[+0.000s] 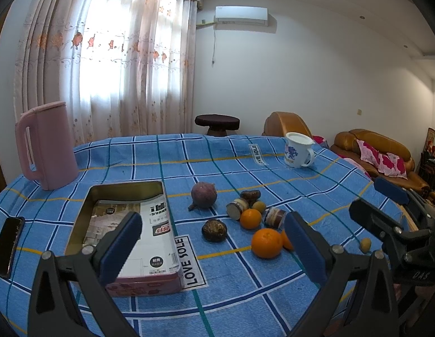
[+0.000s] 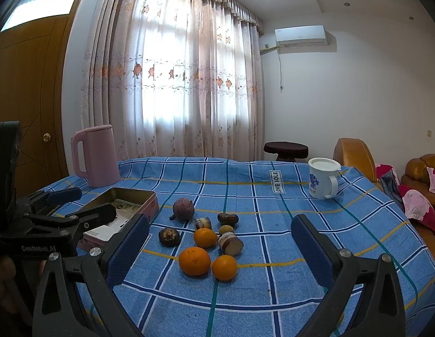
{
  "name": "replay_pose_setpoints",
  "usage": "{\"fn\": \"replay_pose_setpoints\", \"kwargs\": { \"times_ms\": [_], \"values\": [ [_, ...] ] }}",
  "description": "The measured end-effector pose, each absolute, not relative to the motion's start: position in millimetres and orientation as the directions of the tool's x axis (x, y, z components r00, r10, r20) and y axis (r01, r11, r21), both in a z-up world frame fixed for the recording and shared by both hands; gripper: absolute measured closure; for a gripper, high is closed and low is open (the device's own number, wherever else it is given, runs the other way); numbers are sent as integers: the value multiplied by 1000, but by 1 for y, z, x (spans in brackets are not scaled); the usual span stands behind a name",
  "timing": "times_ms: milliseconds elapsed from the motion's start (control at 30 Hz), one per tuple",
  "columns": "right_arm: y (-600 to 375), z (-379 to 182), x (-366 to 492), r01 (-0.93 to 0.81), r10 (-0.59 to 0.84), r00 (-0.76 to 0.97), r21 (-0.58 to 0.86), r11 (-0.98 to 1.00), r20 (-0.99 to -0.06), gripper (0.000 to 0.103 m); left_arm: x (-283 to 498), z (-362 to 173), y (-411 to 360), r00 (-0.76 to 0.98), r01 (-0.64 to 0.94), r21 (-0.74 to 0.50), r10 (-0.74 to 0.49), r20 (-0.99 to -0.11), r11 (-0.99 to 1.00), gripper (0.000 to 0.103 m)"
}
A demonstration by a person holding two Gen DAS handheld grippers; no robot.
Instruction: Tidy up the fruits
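Left gripper, right gripper both wide open, empty; three oranges, one tin.

Checked table — fruits, tin

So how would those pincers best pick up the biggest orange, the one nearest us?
Probably across its round middle, coming down from above. The big orange sits free at the front of the pile, another orange close on its right, and the open right gripper looks wide enough to straddle it.
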State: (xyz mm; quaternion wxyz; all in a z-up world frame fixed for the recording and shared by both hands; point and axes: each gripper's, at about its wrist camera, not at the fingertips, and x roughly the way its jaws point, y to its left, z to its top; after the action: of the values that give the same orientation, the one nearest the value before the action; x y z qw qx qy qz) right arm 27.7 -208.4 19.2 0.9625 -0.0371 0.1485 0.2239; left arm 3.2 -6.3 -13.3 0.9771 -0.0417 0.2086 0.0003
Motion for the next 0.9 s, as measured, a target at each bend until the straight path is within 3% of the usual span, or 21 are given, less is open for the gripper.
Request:
{"fn": "replay_pose_setpoints", "kwargs": {
  "times_ms": [633,900],
  "values": [
    [-216,13,31,-445,424,851,3,895,-310,1,11,-25,-15,901,-8,-74,-25,-433,997,0],
    [-261,-16,36,-338,309,892,-35,940,-330,1,24,-54,-34,873,46,-58,-69,-482,997,0]
  ]
}}
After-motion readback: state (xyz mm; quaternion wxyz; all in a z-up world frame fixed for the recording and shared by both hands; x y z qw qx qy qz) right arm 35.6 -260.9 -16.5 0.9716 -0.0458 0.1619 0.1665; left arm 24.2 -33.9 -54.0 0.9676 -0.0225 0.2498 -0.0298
